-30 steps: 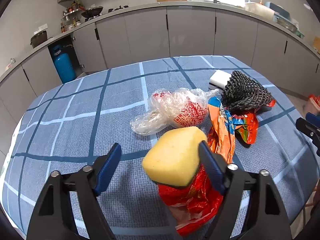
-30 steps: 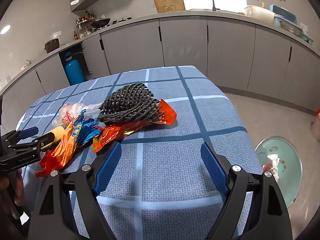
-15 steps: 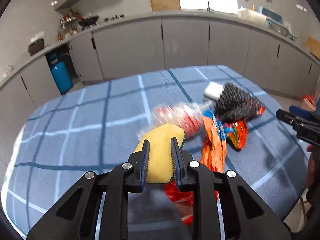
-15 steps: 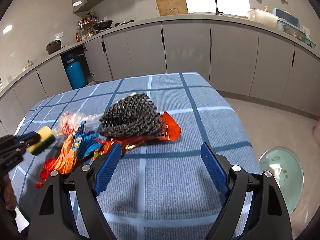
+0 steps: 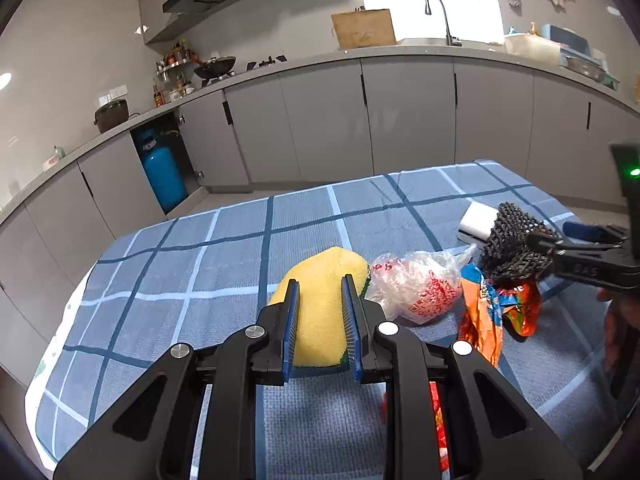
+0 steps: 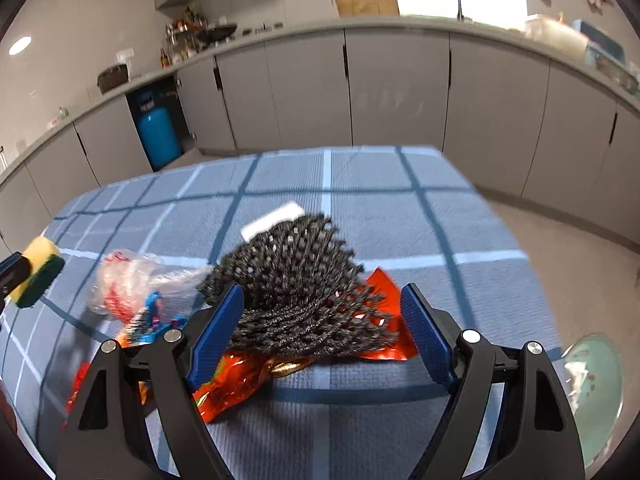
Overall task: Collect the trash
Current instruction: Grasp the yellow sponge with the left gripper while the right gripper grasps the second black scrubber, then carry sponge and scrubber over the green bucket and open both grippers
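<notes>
My left gripper (image 5: 320, 322) is shut on a yellow sponge (image 5: 320, 280) with a green underside and holds it above the blue checked tablecloth (image 5: 200, 280); the sponge also shows in the right wrist view (image 6: 38, 270). My right gripper (image 6: 322, 324) is open, its jaws on either side of a black mesh net (image 6: 300, 288), low over it. The net (image 5: 512, 244) lies on red and orange snack wrappers (image 6: 248, 376). A clear plastic bag with red print (image 5: 416, 288) lies between sponge and net.
A white block (image 6: 276, 216) lies behind the net. A round bin with a pale green liner (image 6: 596, 392) stands on the floor right of the table. Grey kitchen cabinets (image 5: 400, 120) and a blue gas cylinder (image 5: 162, 174) are behind.
My left gripper closed on the sponge and lifted it off the wrappers. My right gripper moved forward and left over the net, still open.
</notes>
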Demonstrator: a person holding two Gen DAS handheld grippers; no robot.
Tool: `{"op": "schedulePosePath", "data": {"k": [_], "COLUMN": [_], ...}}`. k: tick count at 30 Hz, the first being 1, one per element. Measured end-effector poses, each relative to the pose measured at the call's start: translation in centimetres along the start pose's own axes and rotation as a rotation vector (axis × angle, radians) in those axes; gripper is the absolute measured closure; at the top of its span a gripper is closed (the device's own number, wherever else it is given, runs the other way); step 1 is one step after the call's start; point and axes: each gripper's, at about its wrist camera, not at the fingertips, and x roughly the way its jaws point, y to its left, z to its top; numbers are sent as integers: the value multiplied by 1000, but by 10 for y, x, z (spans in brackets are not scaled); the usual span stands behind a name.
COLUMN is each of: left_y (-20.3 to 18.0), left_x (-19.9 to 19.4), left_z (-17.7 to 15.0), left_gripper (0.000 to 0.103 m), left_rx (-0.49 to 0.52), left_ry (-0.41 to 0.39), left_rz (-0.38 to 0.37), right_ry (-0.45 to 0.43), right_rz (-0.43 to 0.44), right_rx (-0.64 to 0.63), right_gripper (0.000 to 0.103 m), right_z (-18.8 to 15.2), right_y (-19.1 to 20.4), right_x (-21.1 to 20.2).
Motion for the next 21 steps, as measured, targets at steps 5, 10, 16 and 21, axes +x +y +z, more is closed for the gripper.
{"op": "schedulePosePath", "data": {"k": [5,10,16,21], "left_y": [-5,-10,-34,-78], "left_x": [1,-8,-27,-37], "left_z": [-1,8,30,42], "left_gripper": [81,81,81,81], "left_rx": [6,12,37,74], "left_ry": [4,-27,-87,-111], "left_rz": [1,-3,-49,-148], "right_ry": [24,-79,-173,-206], "right_rz": [41,43,18,-66], "right_rx": [-29,-29,-5,41], "right_gripper": [87,89,89,89], "right_z": [-1,4,10,-5], "right_y": [6,3,-15,-57], "right_x": [0,-33,-79,-116]}}
